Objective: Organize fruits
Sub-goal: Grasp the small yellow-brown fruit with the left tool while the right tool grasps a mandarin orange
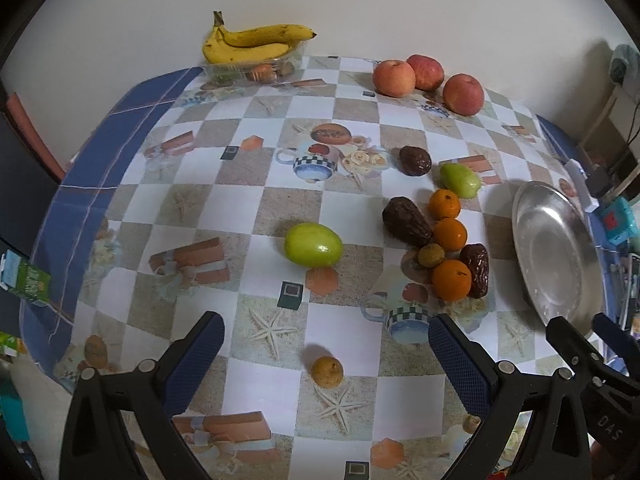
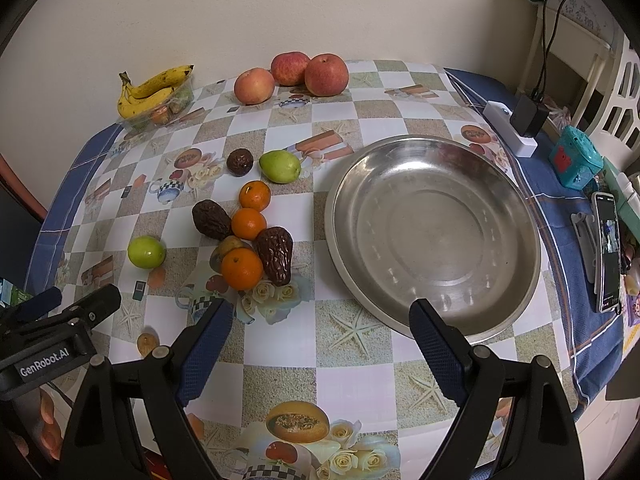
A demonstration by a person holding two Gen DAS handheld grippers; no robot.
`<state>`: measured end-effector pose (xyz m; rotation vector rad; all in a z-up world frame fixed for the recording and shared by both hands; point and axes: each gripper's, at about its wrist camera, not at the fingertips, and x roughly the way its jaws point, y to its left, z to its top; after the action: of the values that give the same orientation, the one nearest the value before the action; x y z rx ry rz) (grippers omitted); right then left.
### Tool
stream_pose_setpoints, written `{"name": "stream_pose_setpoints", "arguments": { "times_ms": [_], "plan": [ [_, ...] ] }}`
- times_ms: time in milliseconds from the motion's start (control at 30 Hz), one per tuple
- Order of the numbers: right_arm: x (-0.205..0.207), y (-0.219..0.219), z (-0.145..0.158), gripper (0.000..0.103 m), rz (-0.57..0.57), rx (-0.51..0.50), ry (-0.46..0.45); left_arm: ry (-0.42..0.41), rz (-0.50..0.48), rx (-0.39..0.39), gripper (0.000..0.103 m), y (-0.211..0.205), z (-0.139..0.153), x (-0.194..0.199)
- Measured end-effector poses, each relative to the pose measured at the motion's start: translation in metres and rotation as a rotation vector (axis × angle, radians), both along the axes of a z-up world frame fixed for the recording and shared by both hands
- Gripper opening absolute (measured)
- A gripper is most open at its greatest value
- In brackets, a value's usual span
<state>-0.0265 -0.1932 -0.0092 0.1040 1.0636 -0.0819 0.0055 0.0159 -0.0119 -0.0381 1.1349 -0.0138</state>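
A steel plate [image 2: 432, 232] lies empty at the table's right; it also shows in the left wrist view [image 1: 556, 248]. Left of it sits a cluster of three oranges [image 2: 242, 268], brown dates [image 2: 275, 254] and a small yellow fruit [image 2: 229, 246]. A green fruit [image 1: 313, 245] lies alone mid-table, another [image 2: 280, 166] lies behind the cluster. A small yellow-brown fruit [image 1: 327, 372] lies between my left gripper's fingers, low above the table. My left gripper [image 1: 326, 354] is open and empty. My right gripper [image 2: 320, 344] is open and empty, near the plate's front rim.
Three apples [image 2: 326, 74] stand at the back. Bananas [image 1: 252, 42] rest on a clear tray [image 1: 252, 70] of small fruit at the back left. A phone [image 2: 608, 252], a teal box [image 2: 574, 158] and a charger [image 2: 528, 118] lie on the right edge.
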Motion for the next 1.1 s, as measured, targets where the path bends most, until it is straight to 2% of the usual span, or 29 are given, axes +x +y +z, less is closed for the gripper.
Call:
{"name": "stream_pose_setpoints", "arguments": {
  "times_ms": [233, 367, 433, 500, 600, 733, 767, 867, 933, 1000, 1100],
  "plan": [
    [0.001, 0.001, 0.0, 0.09, 0.002, -0.009, -0.004, -0.057, -0.007, -0.052, 0.103, 0.015, 0.009, 0.006],
    [0.006, 0.003, 0.001, 0.09, 0.013, -0.011, 0.004, -0.072, -0.062, -0.023, 0.103, 0.012, 0.005, 0.008],
    [0.009, 0.004, 0.001, 0.09, 0.02, 0.001, 0.012, -0.041, -0.11, 0.012, 0.103, 0.006, -0.003, 0.009],
    [0.014, 0.006, 0.001, 0.09, 0.027, 0.023, 0.02, 0.015, -0.125, 0.009, 0.103, 0.005, -0.013, 0.01],
    [0.022, 0.01, 0.004, 0.09, 0.042, 0.063, 0.02, 0.086, -0.102, 0.02, 0.101, 0.006, -0.025, 0.014],
    [0.034, 0.019, 0.003, 0.09, 0.066, 0.097, 0.03, 0.155, -0.099, -0.005, 0.095, 0.007, -0.04, 0.014],
    [0.038, 0.021, 0.001, 0.087, 0.071, 0.107, 0.041, 0.173, -0.102, -0.013, 0.092, 0.007, -0.044, 0.014],
    [0.046, 0.025, -0.008, 0.066, 0.082, 0.137, 0.079, 0.23, -0.108, -0.043, 0.083, 0.006, -0.056, 0.015],
    [0.051, 0.028, -0.016, 0.066, 0.083, 0.13, 0.107, 0.266, -0.114, -0.053, 0.075, 0.005, -0.063, 0.015],
    [0.054, 0.032, -0.022, 0.058, 0.099, 0.133, 0.128, 0.294, -0.121, -0.06, 0.068, 0.002, -0.067, 0.015],
    [0.06, 0.037, -0.03, 0.052, 0.107, 0.166, 0.16, 0.346, -0.119, -0.076, 0.059, 0.002, -0.077, 0.015]
  ]
}}
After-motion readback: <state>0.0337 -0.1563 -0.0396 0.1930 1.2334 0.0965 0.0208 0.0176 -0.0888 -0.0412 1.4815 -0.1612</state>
